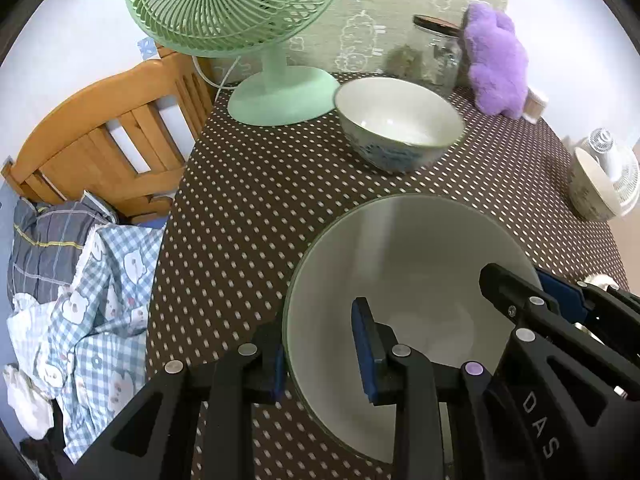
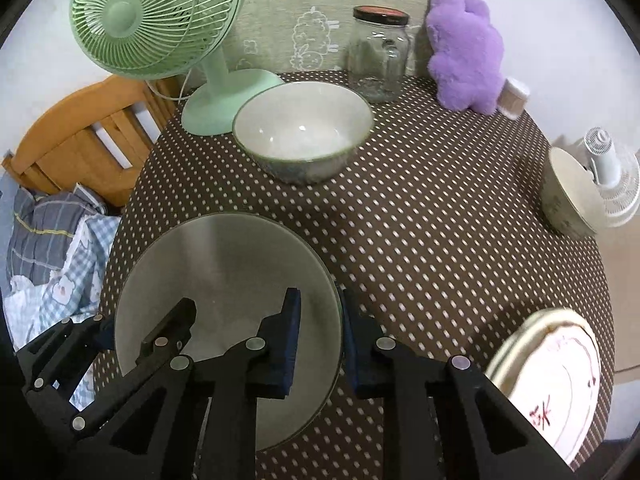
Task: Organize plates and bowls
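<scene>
A large pale bowl (image 1: 420, 272) (image 2: 224, 264) is held a little above the brown dotted tablecloth (image 1: 248, 208) (image 2: 432, 248) by both grippers. My left gripper (image 1: 320, 360) is shut on its left rim, one pad inside and one outside. My right gripper (image 2: 320, 340) is shut on the opposite rim the same way. A second bowl (image 1: 396, 120) (image 2: 300, 124) with a blue pattern stands farther back, beside the fan's base. A third bowl (image 1: 588, 188) (image 2: 568, 196) sits at the table's right edge. A white plate with red marks (image 2: 556, 380) lies at the near right.
A green desk fan (image 1: 240, 8) (image 2: 156, 20), a glass jar (image 1: 440, 52) (image 2: 378, 56) and a purple plush toy (image 1: 496, 60) (image 2: 468, 52) line the back. A wooden chair (image 1: 108, 136) and checked clothes (image 1: 92, 280) are off the left edge. A white fan (image 2: 608, 176) stands beyond the right edge.
</scene>
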The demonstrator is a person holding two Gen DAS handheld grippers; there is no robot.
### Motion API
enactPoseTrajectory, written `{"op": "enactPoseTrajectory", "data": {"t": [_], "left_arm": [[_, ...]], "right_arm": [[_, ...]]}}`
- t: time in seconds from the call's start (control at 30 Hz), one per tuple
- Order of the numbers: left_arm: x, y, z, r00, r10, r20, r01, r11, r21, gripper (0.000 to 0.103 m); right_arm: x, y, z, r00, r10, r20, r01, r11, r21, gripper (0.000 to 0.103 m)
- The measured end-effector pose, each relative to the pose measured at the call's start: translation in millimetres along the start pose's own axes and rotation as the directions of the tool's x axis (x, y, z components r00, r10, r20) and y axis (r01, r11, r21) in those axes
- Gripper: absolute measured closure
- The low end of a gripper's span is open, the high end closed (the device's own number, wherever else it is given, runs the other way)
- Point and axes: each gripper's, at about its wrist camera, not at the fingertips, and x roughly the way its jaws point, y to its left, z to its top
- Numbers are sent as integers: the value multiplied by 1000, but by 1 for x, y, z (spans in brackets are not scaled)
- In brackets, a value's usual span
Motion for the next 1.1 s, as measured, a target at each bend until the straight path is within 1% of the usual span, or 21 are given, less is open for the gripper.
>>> {"op": "enactPoseTrajectory", "data": {"t": [0.23, 0.37, 0.47, 0.8, 1.03, 1.1], "left_arm": [[-19, -22, -20, 1000, -16, 5, 16, 1000, 18, 76], [-31, -35, -34, 1000, -8, 26, 7, 999, 35, 76], [-34, -42, -43, 1000, -12, 21, 11, 999, 46, 76], [-29, -58, -67, 1000, -23, -9, 24, 999, 47, 76], [-21, -63, -81, 998, -37, -46, 38, 999, 19, 76], [-22, -65, -83, 999, -21, -29, 22, 999, 33, 76]], "right_arm": [[-23, -21, -28, 1000, -10, 6, 10, 1000, 21, 80], [-36, -32, -43, 1000, -6, 24, 6, 1000, 21, 80], [-42, -41, -55, 1000, -4, 22, 3, 1000, 27, 80], [-40, -61, -81, 1000, -5, -6, 5, 999, 45, 80], [-33, -67, -93, 999, -10, -40, 12, 999, 51, 80], [-32, -67, -96, 999, -14, -35, 16, 999, 43, 80]]}}
